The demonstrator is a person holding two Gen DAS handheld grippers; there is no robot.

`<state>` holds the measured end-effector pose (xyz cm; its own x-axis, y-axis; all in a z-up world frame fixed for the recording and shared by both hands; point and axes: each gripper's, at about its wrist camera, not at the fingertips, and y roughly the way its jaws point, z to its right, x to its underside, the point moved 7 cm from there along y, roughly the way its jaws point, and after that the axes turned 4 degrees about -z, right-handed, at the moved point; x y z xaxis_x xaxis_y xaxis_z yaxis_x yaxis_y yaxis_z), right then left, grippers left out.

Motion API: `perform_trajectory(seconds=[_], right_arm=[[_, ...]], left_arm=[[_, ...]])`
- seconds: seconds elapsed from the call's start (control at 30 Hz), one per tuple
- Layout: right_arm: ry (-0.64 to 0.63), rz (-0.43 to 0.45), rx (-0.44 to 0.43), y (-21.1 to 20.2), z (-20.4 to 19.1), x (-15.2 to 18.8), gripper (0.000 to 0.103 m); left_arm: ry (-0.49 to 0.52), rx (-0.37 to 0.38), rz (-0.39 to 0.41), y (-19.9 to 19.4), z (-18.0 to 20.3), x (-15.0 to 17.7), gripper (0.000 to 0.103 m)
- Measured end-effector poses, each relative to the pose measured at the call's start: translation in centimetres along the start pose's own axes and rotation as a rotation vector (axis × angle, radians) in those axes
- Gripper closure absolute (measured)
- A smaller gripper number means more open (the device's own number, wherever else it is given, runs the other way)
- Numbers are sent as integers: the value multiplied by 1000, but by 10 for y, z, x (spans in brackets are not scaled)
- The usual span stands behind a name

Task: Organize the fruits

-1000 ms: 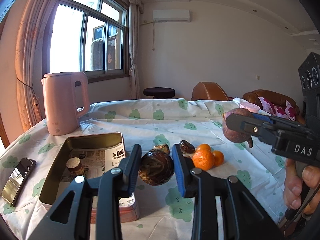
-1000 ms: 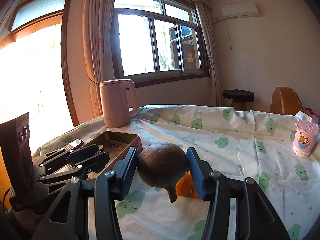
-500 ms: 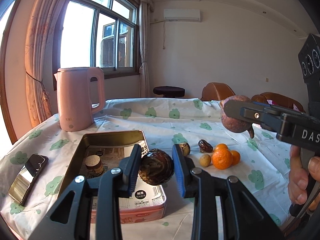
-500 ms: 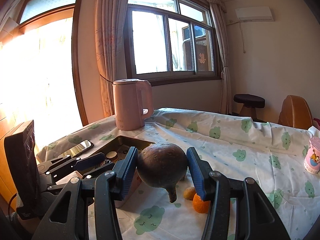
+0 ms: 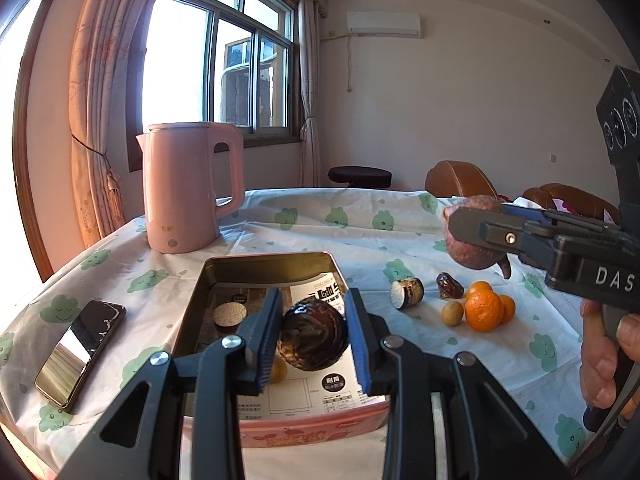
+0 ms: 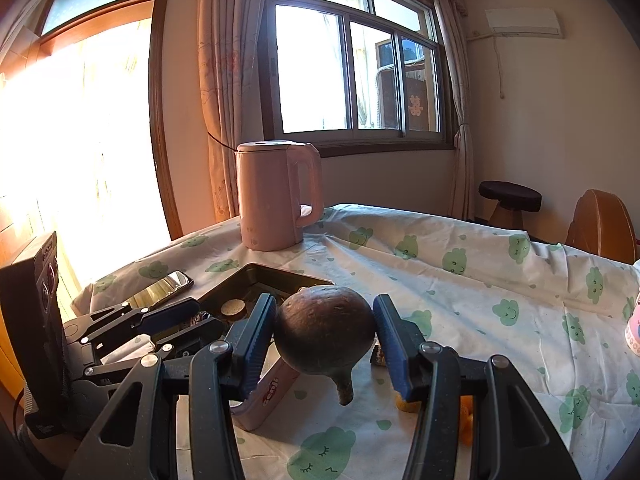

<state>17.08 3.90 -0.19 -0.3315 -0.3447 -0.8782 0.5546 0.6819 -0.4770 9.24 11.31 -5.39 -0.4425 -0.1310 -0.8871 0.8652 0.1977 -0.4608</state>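
My left gripper (image 5: 314,334) is shut on a dark glossy round fruit (image 5: 314,336) and holds it over the open pink tin (image 5: 240,268), which holds a small round brown piece (image 5: 230,314) and a yellow fruit (image 5: 278,372). My right gripper (image 6: 325,338) is shut on a round brown fruit with a stem (image 6: 325,336), held above the cloth right of the tin (image 6: 276,384). That fruit (image 5: 472,254) and gripper also show at right in the left wrist view. Oranges (image 5: 484,310), a small tan fruit (image 5: 452,313), a date (image 5: 449,285) and a cut dark piece (image 5: 407,293) lie on the cloth.
A pink kettle (image 5: 188,188) stands at the back left of the table. A phone (image 5: 80,354) lies left of the tin near the table edge. A pink cup (image 6: 634,328) stands at the far right. Chairs and a stool stand behind the table.
My left gripper has carried the dark fruit left, from beside the loose fruits to over the tin. My right gripper has swung left toward the tin, still holding its brown fruit.
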Motion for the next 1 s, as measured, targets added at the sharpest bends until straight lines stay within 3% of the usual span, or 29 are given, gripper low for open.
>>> perform_trajectory(seconds=[1.0], right_arm=[[-67, -77, -27, 58, -39, -5, 51]], left_arm=[[-29, -85, -80, 18, -52, 12, 70]])
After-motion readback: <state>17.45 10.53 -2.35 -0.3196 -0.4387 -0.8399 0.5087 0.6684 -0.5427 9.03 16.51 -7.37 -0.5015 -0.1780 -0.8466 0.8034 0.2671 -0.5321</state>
